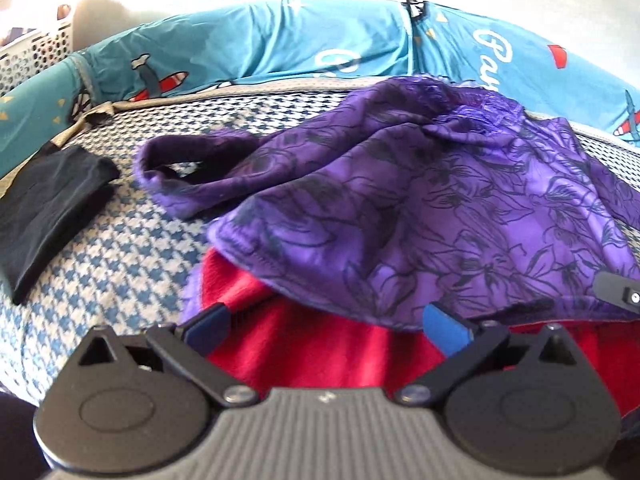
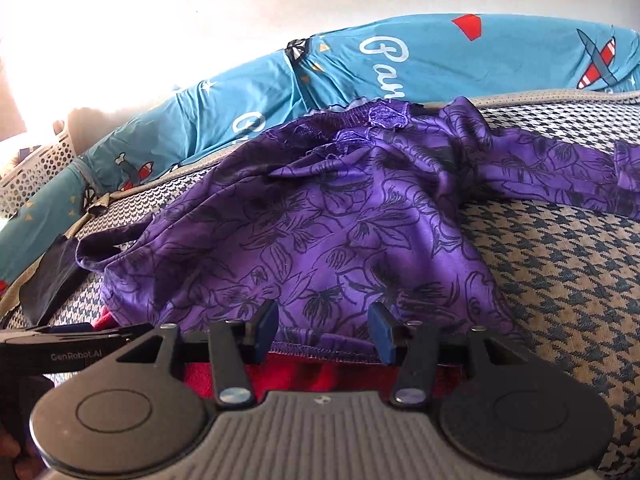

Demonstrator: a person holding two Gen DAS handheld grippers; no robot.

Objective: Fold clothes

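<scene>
Two hand-held grippers sit at the near hem of the purple garment (image 2: 320, 216) on the bed (image 2: 560, 280): the left hand-held gripper (image 1: 324, 326) released over the red cloth (image 1: 312, 356), the right hand-held gripper (image 2: 326, 330) half-spread astride the hem, not visibly pinching. Best to clamp both corners evenly before lifting, in my judgement.

- Left gripper (image 1: 326, 326): ribbed grey housing at near edge, flanked by two round black discs with pointed tabs.
- Black link arms pinned by silver screws, ending in blue pads (image 1: 446, 326) on the jaws.
- Right gripper (image 2: 324, 330): same grey ribbed body, black discs, silver screws, blue pads (image 2: 382, 330).
- White lettering "GenRobot.AI" on the left gripper's black side, seen at left of the right wrist view.
</scene>
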